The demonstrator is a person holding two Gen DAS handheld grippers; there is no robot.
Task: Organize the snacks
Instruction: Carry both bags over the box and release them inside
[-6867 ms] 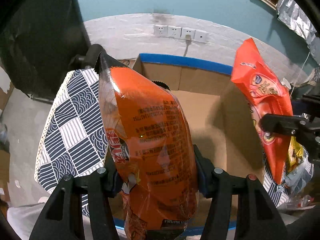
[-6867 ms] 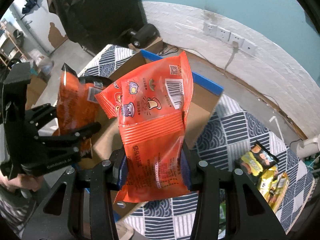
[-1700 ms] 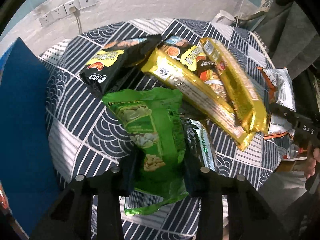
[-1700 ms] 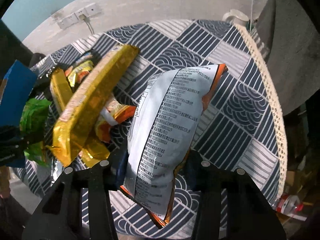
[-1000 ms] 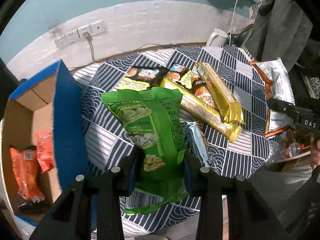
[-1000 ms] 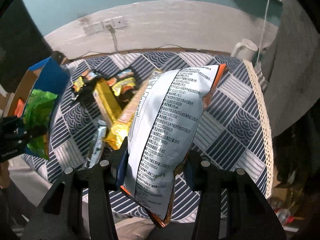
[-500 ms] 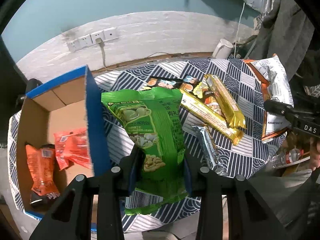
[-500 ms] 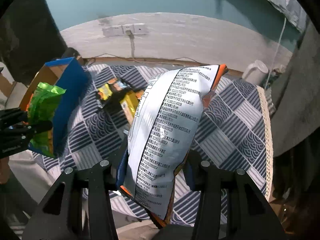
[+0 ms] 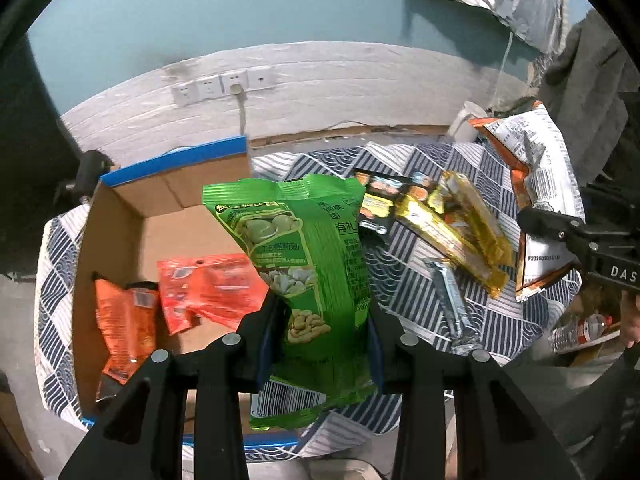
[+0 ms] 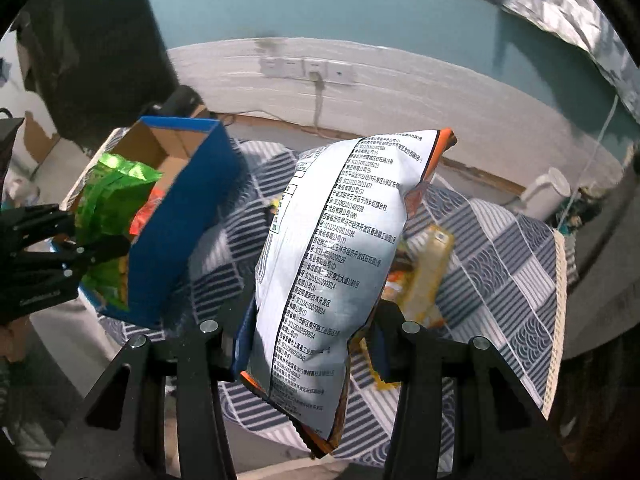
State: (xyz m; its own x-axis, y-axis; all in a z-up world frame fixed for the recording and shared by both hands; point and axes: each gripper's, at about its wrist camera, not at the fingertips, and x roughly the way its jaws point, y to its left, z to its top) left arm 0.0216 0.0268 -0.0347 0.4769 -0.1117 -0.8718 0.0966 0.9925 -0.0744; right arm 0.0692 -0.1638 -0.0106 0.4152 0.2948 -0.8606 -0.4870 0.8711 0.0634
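My left gripper (image 9: 320, 332) is shut on a green nut bag (image 9: 304, 264), held up over the right side of an open cardboard box (image 9: 120, 216) with blue edges. Two orange-red snack bags (image 9: 208, 288) lie on the box floor. My right gripper (image 10: 310, 324) is shut on a white and orange snack bag (image 10: 336, 256), raised above the patterned table to the right of the box (image 10: 176, 240). The right wrist view also shows the green bag (image 10: 108, 216) in my left gripper (image 10: 76, 240) at the box. The white bag (image 9: 536, 200) appears at the right of the left wrist view.
Yellow bars (image 9: 460, 224), a dark packet (image 9: 376, 204) and a silver bar (image 9: 452, 304) lie on the blue and white tablecloth (image 10: 500, 280). A white kettle (image 10: 548, 190) stands at the table's far edge. Wall sockets (image 9: 224, 86) sit behind, and a bottle (image 9: 580, 328) lies on the floor.
Both grippers have risen and swung left toward the box with their bags. The box interior and its two orange bags have come into the left wrist view.
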